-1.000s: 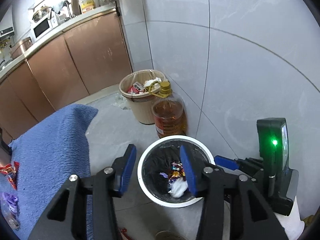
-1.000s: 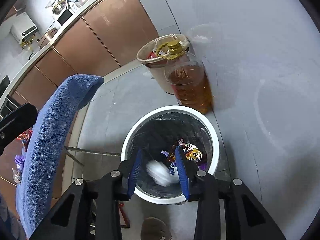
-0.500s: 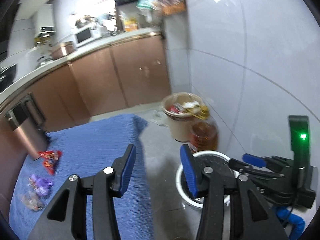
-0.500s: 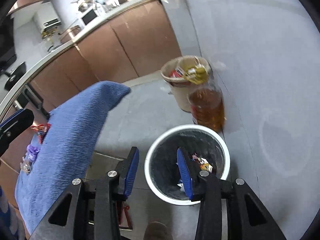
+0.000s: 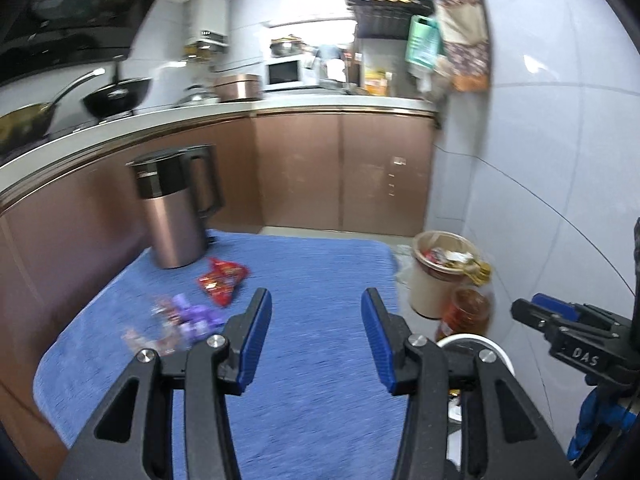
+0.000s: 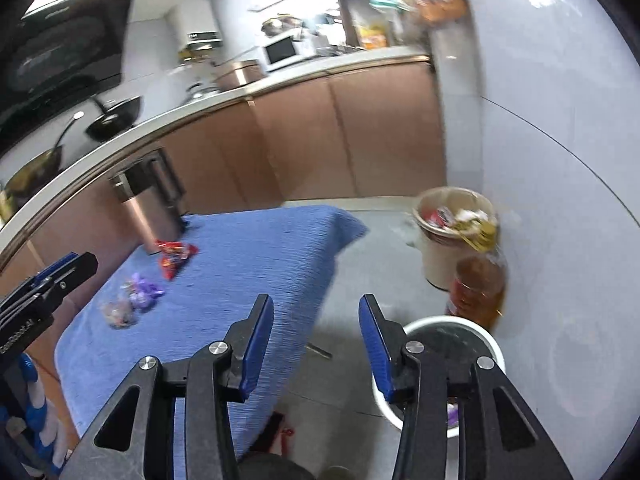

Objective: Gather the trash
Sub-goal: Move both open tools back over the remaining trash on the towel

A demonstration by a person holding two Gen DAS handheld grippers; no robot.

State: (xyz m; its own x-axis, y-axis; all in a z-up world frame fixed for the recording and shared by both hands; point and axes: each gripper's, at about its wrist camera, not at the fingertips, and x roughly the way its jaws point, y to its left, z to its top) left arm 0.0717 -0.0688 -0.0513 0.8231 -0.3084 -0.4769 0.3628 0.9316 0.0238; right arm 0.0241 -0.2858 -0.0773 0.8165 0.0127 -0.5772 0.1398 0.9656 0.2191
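Blue towelling cloth [image 5: 320, 320] covers the bench in the left wrist view. The left claw [image 5: 316, 340] hangs above this cloth with its blue-padded jaws spread wide and nothing between them. On the cloth, ahead and to the left, lie a red crinkled snack wrapper [image 5: 221, 278] and, nearer the claw, a blurred cluster of purple candy wrappers [image 5: 188, 320]. A copper-coloured metal kettle with a black handle [image 5: 176, 210] stands upright at the far left corner of the cloth, just beyond the red wrapper. To the right, on the floor, a white round bin with a black liner [image 5: 486, 344] shows partly behind the claw's right finger. Beyond it stand an amber oil bottle [image 5: 466, 314] and a beige waste bin full of rubbish [image 5: 438, 276], close against the grey tiled wall.

In the right wrist view, the right claw [image 6: 316, 342] is likewise spread and empty, positioned over the cloth's right edge and the floor gap. The white bin [image 6: 448, 324] sits low right, partly behind the right finger. The red wrapper [image 6: 174, 258] and purple wrappers [image 6: 144, 290] lie well to the left on the cloth [image 6: 260, 260], with a further pale, blurred wrapper [image 6: 116, 312] just beside the purple ones. The left claw's body [image 6: 44, 292] enters at the left edge.
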